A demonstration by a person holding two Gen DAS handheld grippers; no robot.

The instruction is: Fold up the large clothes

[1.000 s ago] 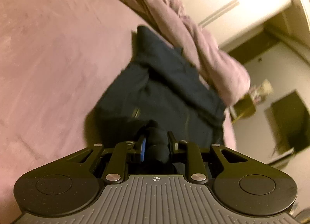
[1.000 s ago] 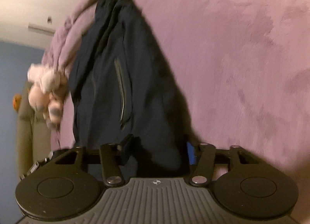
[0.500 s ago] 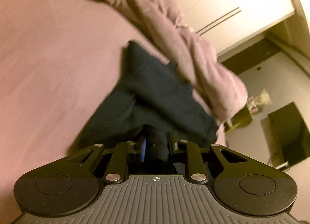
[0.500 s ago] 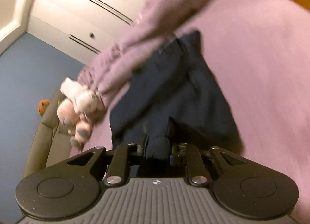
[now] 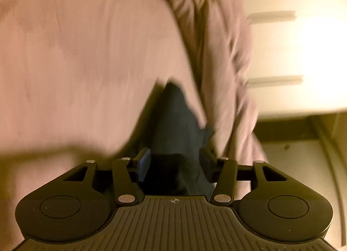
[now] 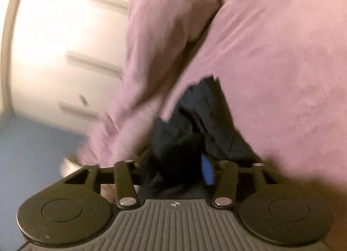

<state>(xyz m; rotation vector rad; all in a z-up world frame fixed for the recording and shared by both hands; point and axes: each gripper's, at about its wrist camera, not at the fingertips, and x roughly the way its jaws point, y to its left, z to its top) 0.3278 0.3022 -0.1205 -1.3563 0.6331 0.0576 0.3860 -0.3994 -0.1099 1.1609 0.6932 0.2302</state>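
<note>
Whereas half a second ago both claws pinched it, the dark navy fabric garment (image 5: 175, 120), bunched on the mauve plush bed (image 5: 76, 55), now sits between spread left claw (image 5: 174, 162) and right claw (image 6: 176, 164) at 6 o'clock; this fold looks released.

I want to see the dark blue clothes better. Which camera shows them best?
The right wrist view: the navy garment shows folds and creased layers there, running up from the right gripper across the pink bed cover. The left wrist view shows only a blurred dark wedge between the left gripper's fingers.
</note>
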